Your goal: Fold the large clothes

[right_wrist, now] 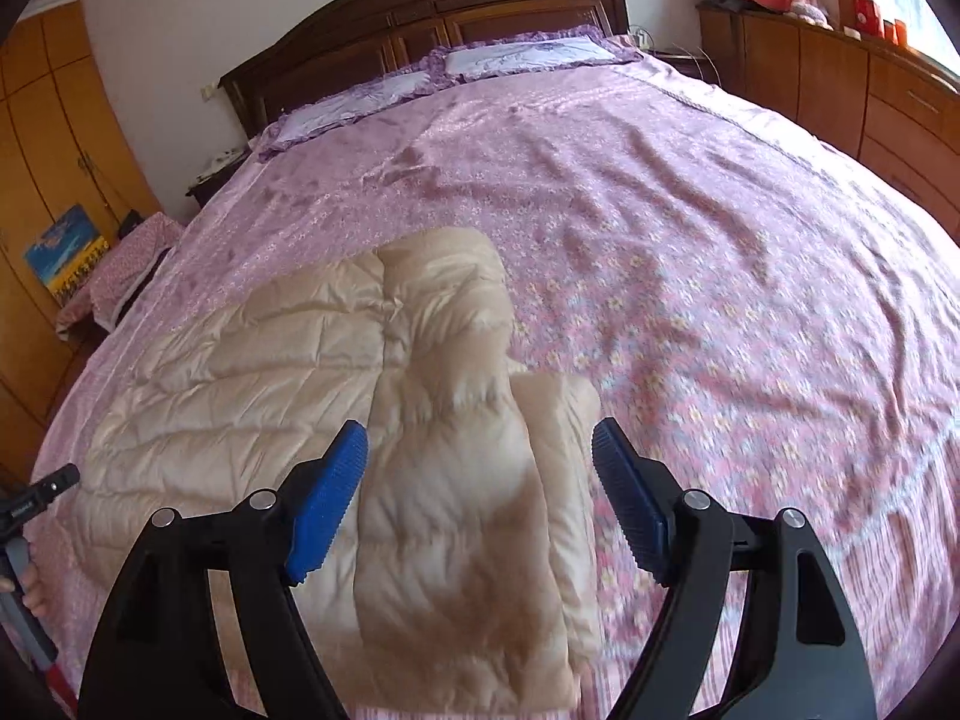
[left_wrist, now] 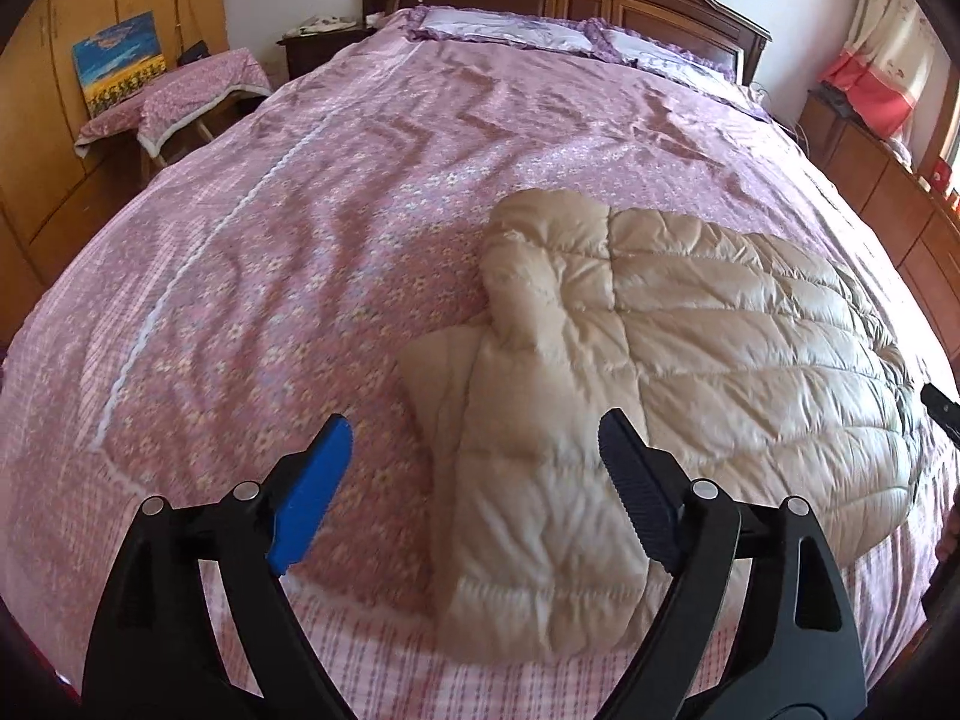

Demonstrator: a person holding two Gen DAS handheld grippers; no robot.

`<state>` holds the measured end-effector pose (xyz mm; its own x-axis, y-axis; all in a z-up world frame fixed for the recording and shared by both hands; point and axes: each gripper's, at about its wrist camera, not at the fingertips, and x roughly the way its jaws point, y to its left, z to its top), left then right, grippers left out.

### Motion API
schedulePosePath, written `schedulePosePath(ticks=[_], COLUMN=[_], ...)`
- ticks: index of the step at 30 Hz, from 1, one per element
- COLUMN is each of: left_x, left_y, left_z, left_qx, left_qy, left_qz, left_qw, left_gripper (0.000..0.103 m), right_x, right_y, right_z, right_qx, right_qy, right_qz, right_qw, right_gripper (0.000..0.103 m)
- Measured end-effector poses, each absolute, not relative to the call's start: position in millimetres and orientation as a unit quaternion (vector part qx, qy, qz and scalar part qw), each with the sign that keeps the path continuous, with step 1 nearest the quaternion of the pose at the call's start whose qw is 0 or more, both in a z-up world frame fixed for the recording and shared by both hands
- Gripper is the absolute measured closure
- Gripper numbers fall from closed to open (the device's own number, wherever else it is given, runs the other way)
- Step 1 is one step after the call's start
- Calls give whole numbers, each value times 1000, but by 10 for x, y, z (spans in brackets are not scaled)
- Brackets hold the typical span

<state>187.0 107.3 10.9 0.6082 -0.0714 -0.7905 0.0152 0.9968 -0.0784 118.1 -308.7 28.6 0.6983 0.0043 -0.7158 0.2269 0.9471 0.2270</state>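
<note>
The puffy beige quilted down jacket (left_wrist: 660,330) lay folded near the foot of the pink floral bedspread (left_wrist: 300,228). Both the left gripper (left_wrist: 474,480) and the right gripper (right_wrist: 480,480) hung spread above it, holding nothing. The slick, springy padding could probably puff open, undoing the sleeve folds.

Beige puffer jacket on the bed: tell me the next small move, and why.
Probably bring the open left gripper and right gripper down onto the puffer jacket's near edge; both hang empty above it, and its folded sleeve sides look ready for another fold.
</note>
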Motion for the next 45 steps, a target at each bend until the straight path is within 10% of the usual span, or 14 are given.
schedulePosePath(ticks=[40,45], left_x=[1918,1883], left_y=[850,817], left_z=[-553,-466], left_qx=[-188,-175], left_qy=[489,489], left_qz=[-88,-89], left_qw=[847,850], left_gripper=[12,55], right_x=[1096,1111], right_y=[-3285,-3246], right_z=[-471,-437], right_qx=[333,338], right_qy=[414,409], right_qz=[30,41], right_qw=[847,846], right_gripper=[5,28])
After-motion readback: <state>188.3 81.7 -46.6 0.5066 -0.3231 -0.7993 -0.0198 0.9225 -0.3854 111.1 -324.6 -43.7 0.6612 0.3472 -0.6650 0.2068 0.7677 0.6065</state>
